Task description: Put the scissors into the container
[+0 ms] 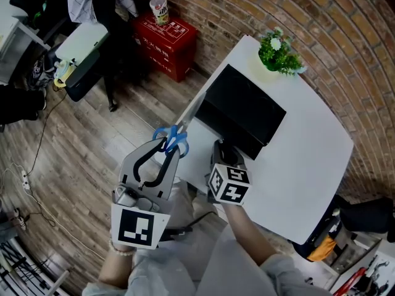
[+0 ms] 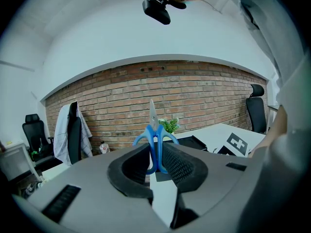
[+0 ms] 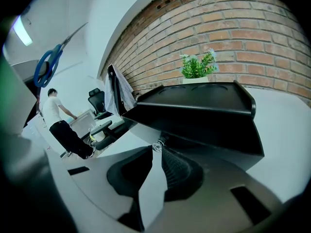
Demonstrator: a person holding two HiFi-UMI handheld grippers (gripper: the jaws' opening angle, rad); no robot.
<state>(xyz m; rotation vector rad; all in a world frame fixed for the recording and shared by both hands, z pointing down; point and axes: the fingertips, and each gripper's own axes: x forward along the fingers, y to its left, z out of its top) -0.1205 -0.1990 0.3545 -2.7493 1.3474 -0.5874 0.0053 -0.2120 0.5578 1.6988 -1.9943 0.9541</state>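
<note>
The left tool grasps the blue-handled steel scissors in the air, short of the black rectangular plastic container on the white counter. Pinched only by the handles, they could swivel or drop. The right tool, clenched on the container's near edge, might tip it.

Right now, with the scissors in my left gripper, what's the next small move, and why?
Probably swing the left gripper to the right until the scissors hang over the black container. It is shut on their blue handles, and in the head view the blades lie beside the container's left edge, not over its inside.
</note>
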